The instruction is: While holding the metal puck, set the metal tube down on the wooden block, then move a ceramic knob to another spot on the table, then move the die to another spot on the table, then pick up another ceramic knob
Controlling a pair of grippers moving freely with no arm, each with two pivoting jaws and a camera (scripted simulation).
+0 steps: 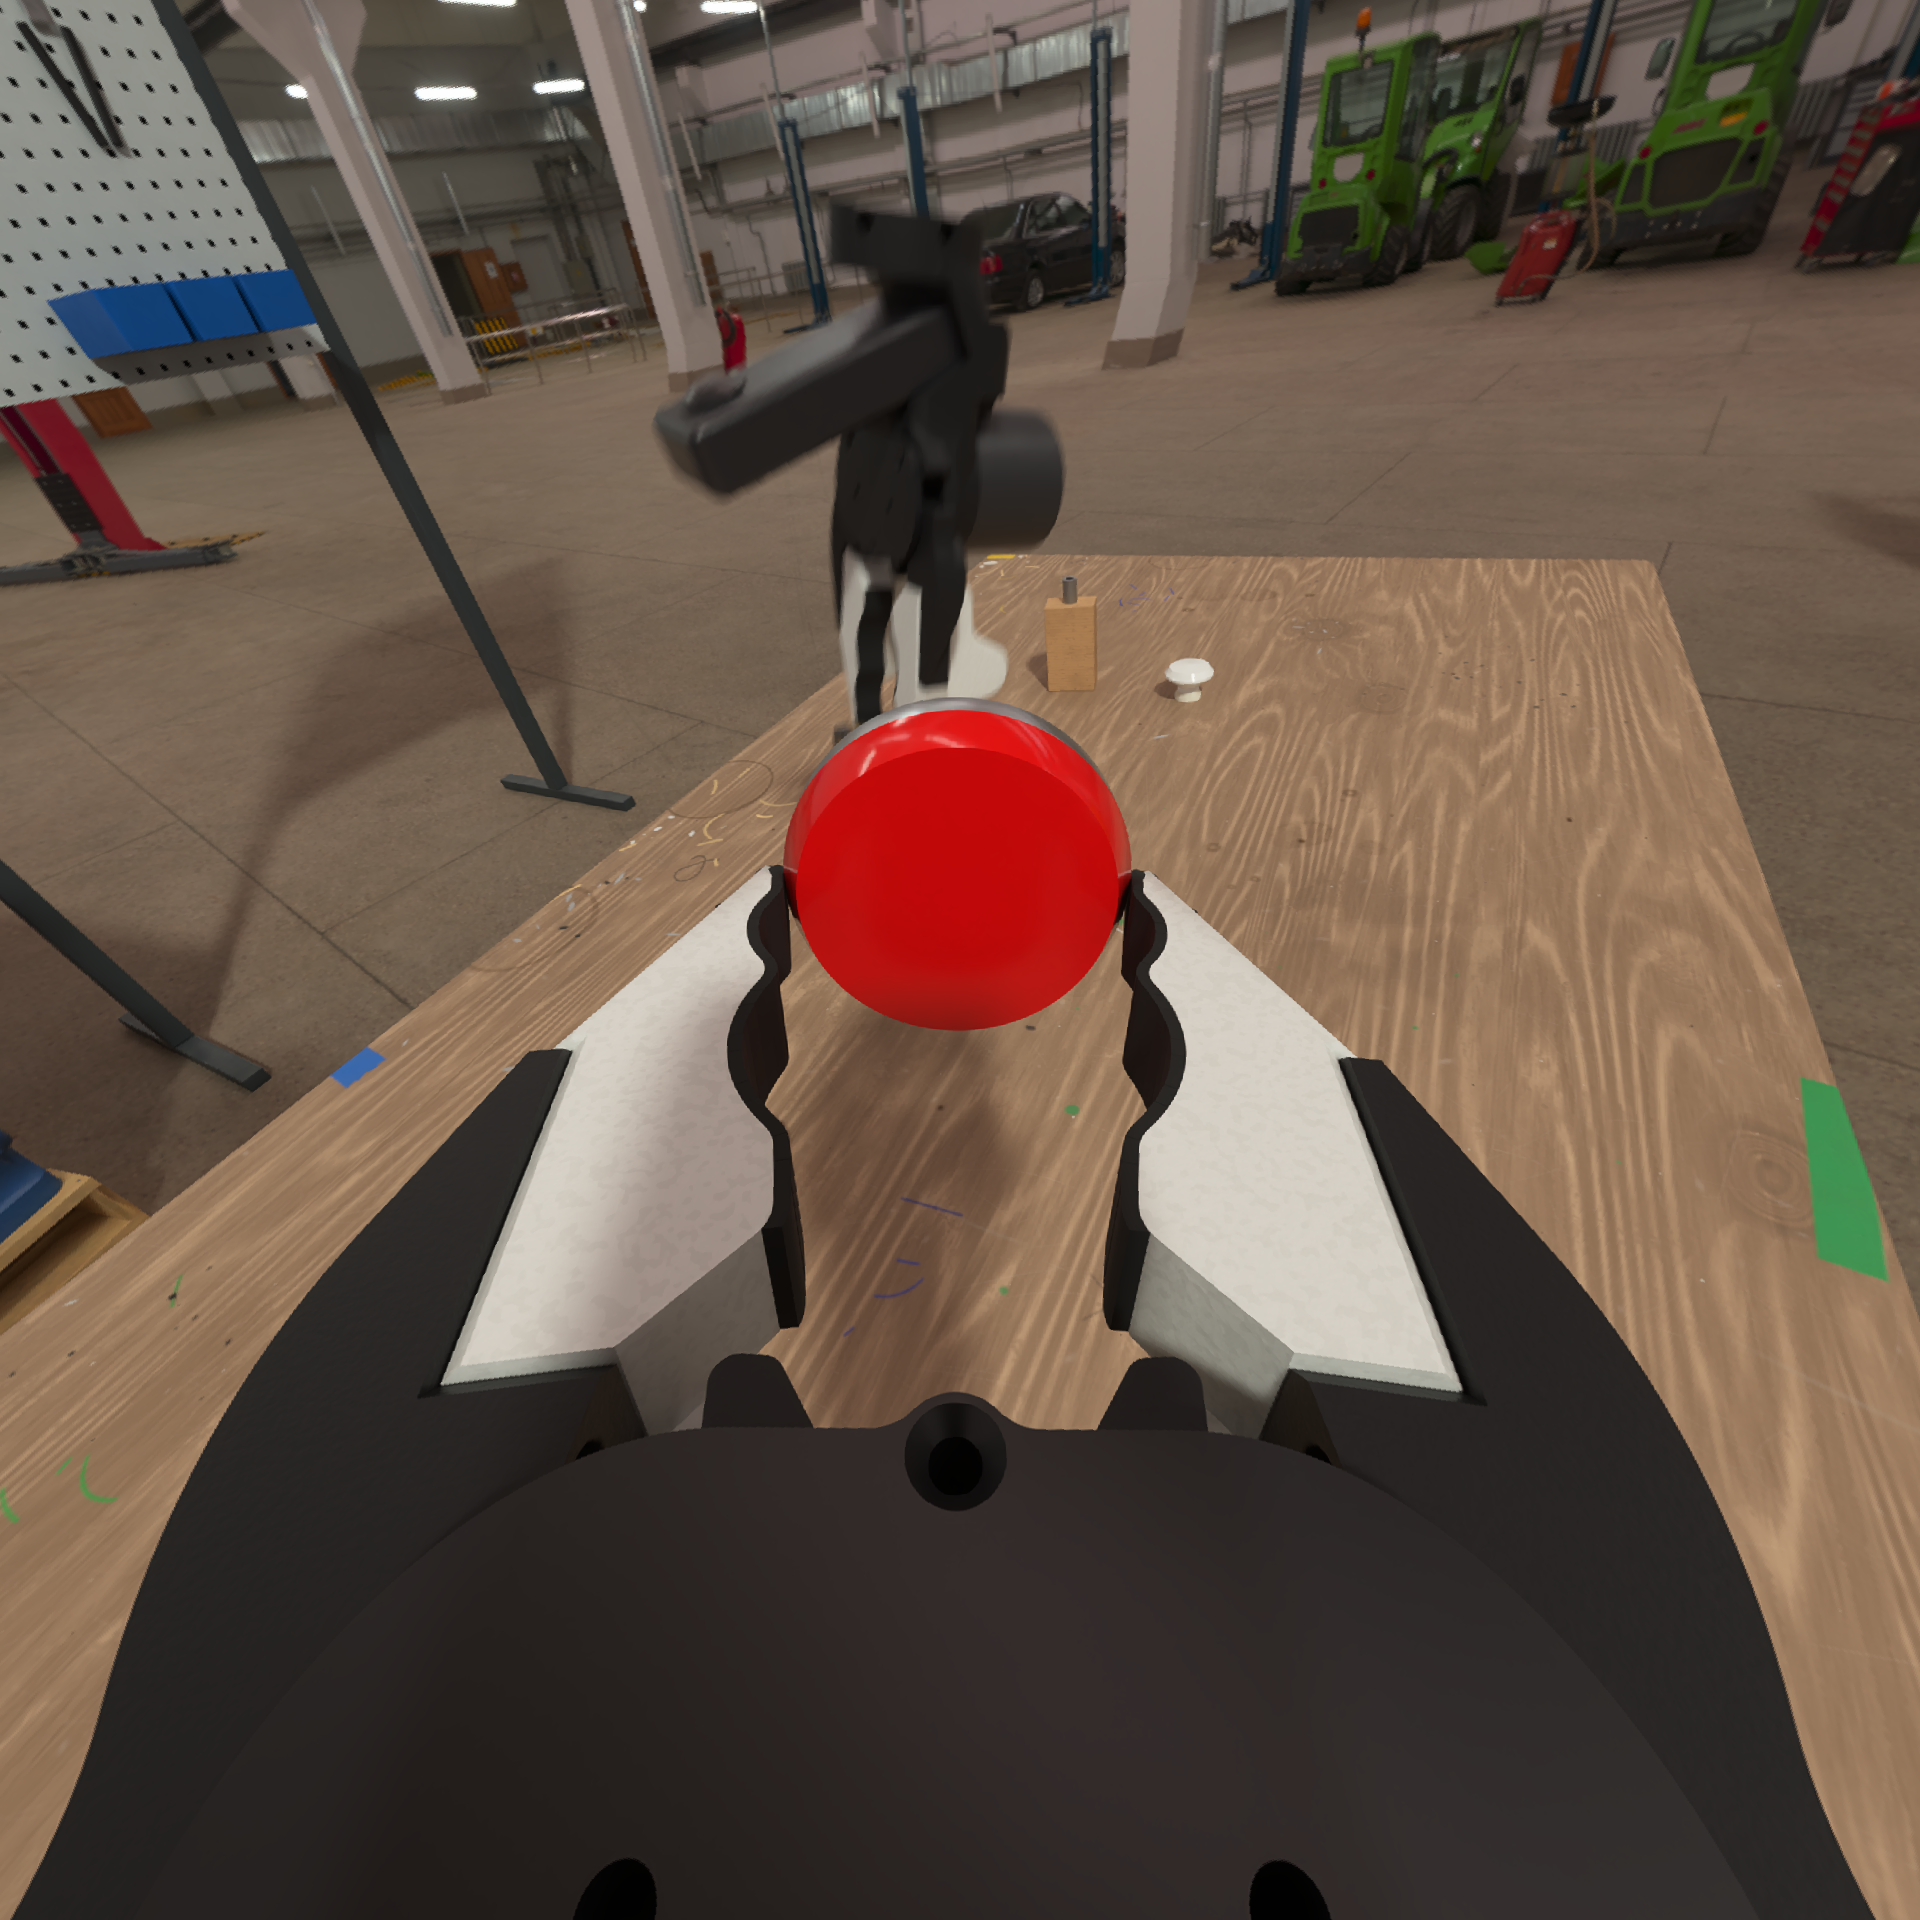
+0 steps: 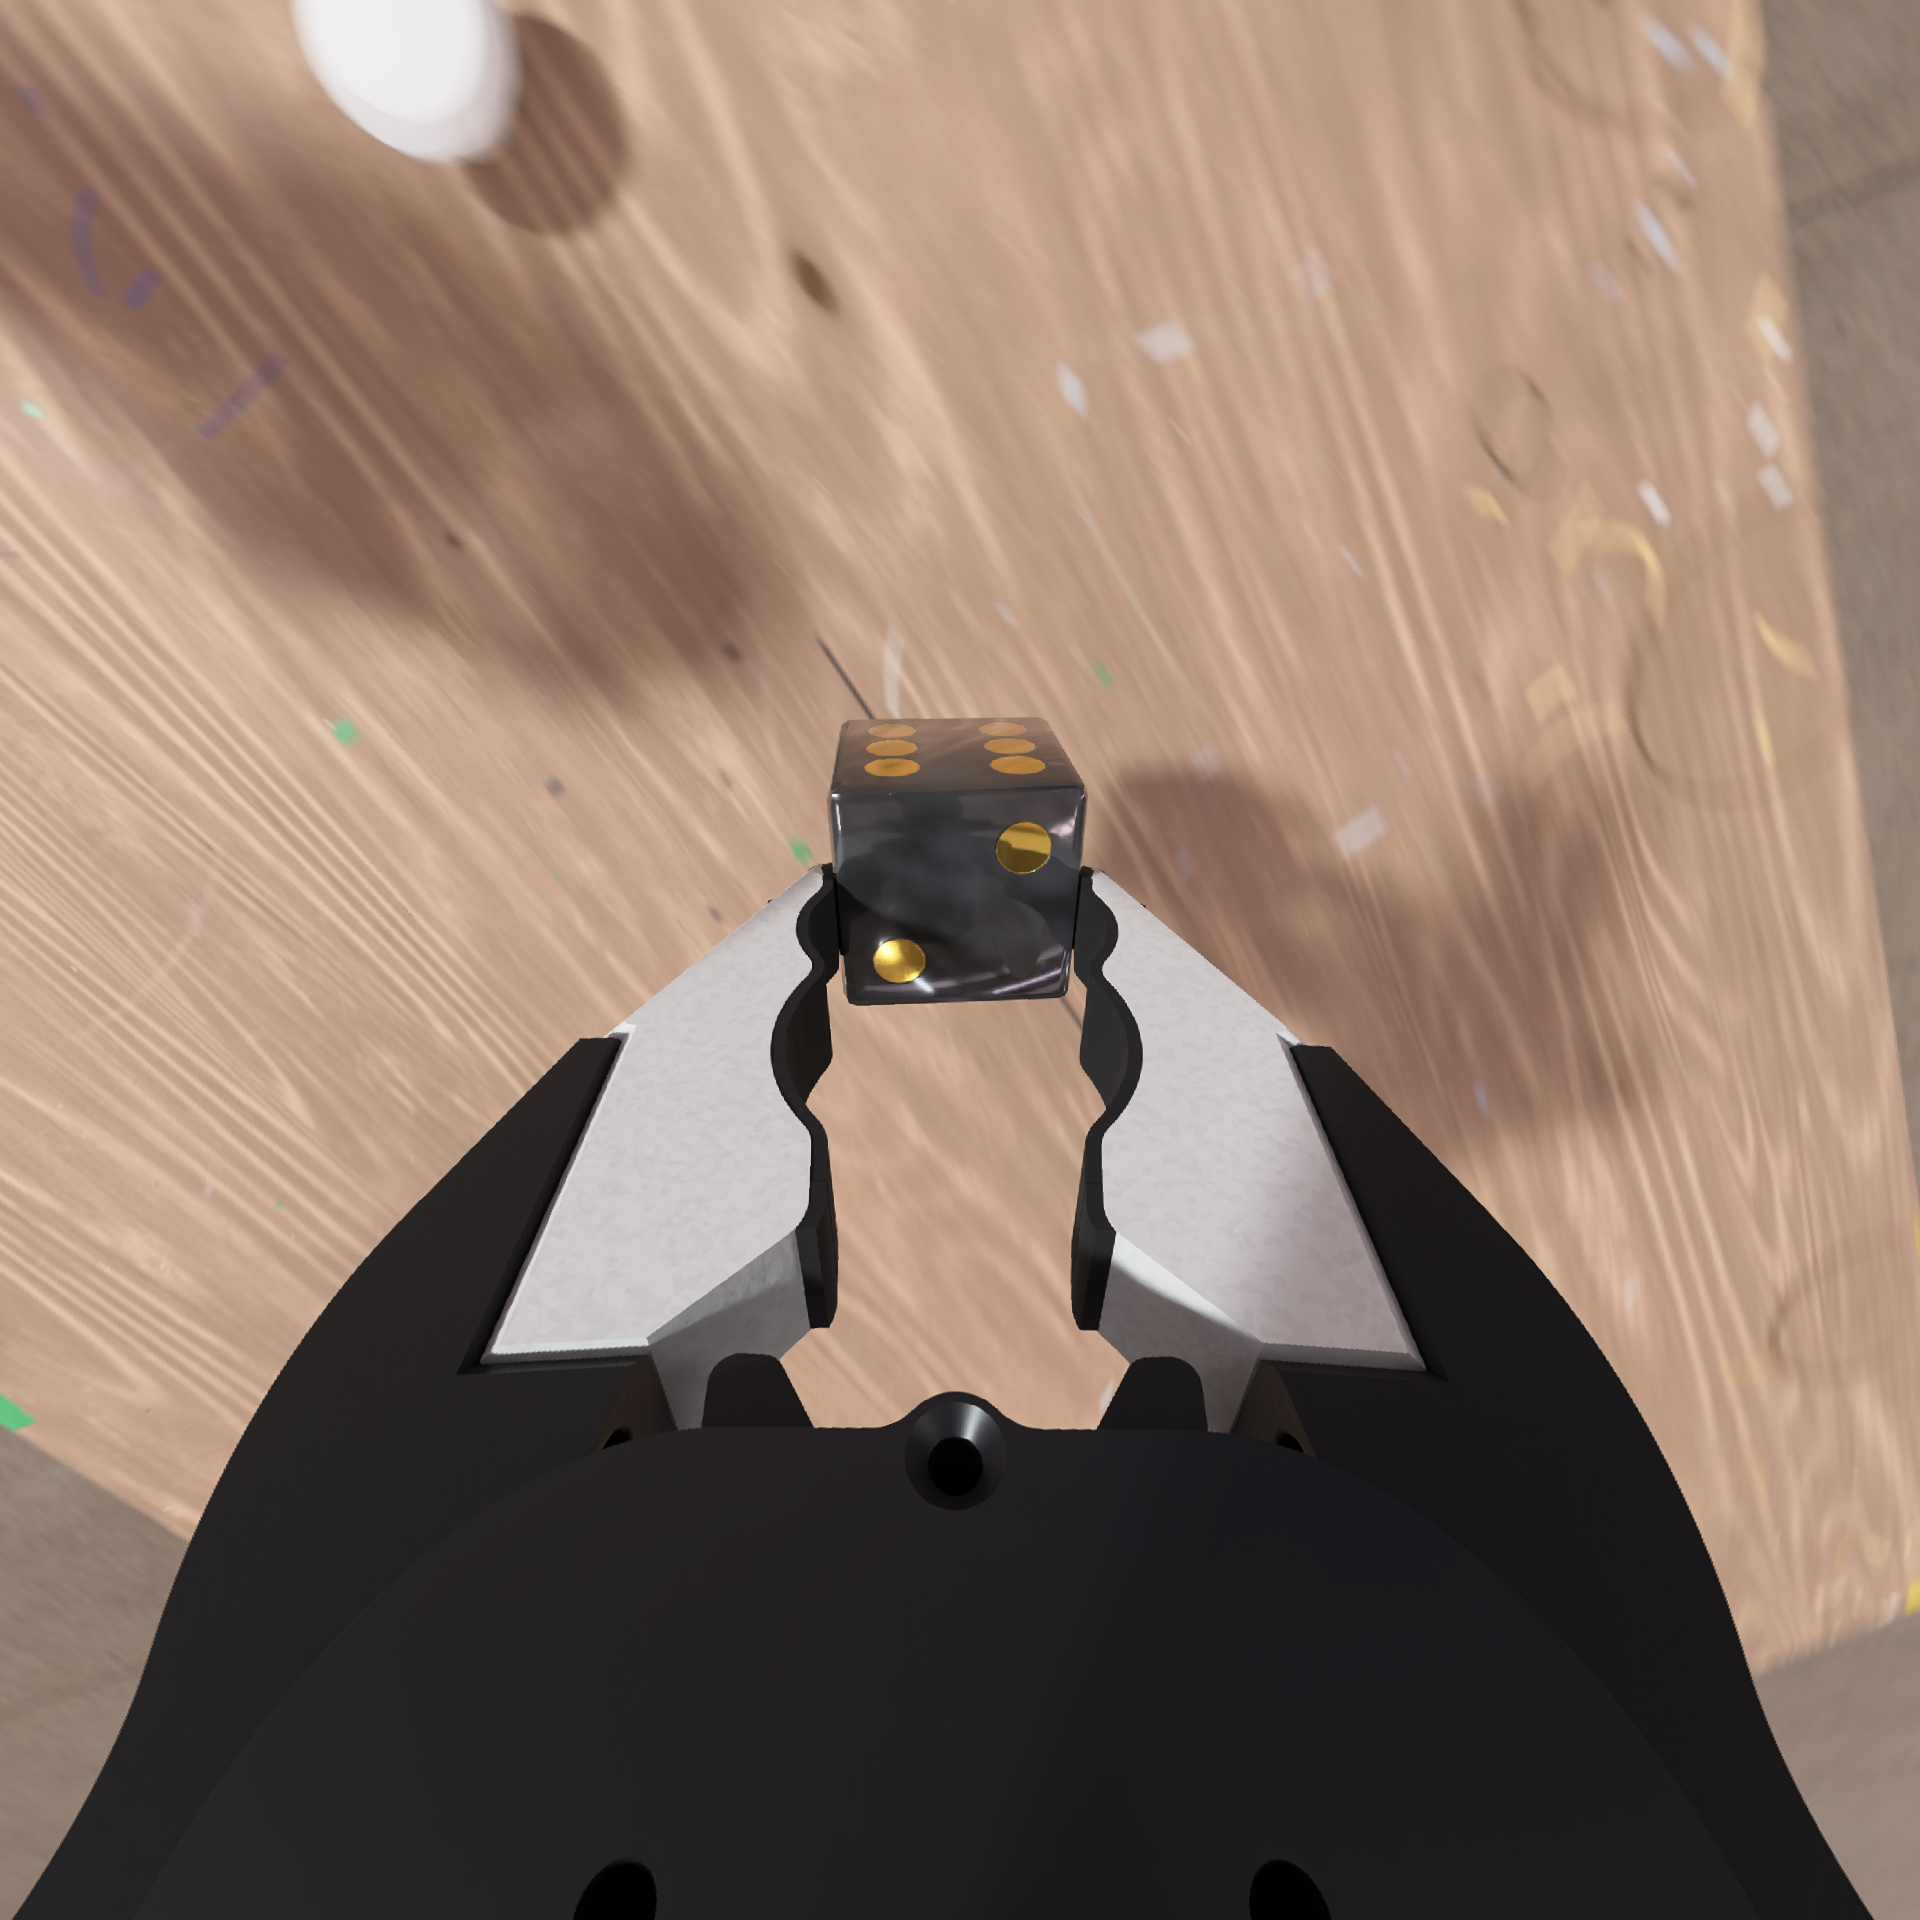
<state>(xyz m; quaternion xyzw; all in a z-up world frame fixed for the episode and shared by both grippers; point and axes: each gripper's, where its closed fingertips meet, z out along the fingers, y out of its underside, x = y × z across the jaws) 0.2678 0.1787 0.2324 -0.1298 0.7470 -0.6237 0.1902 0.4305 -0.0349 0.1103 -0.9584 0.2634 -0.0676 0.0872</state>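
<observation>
My left gripper [image 1: 956,894] is shut on the red metal puck [image 1: 956,873] and holds it above the wooden table [image 1: 1455,935]. Far off, the small grey metal tube [image 1: 1069,589] stands on the wooden block [image 1: 1070,644], with a white ceramic knob [image 1: 1189,677] to its right. The right gripper [image 1: 914,686] shows there, blurred, pointing down at the table's far left edge. In the right wrist view my right gripper [image 2: 956,914] is shut on the black die [image 2: 956,862] with gold pips, above the table. A white ceramic knob [image 2: 410,73] lies blurred at the upper left.
The table's right edge [image 2: 1808,727] runs close beside the die. A green tape strip [image 1: 1841,1184] marks the table's right side. Beyond the table's left edge stand dark metal stand legs [image 1: 457,582] and a pegboard [image 1: 125,208] with blue bins.
</observation>
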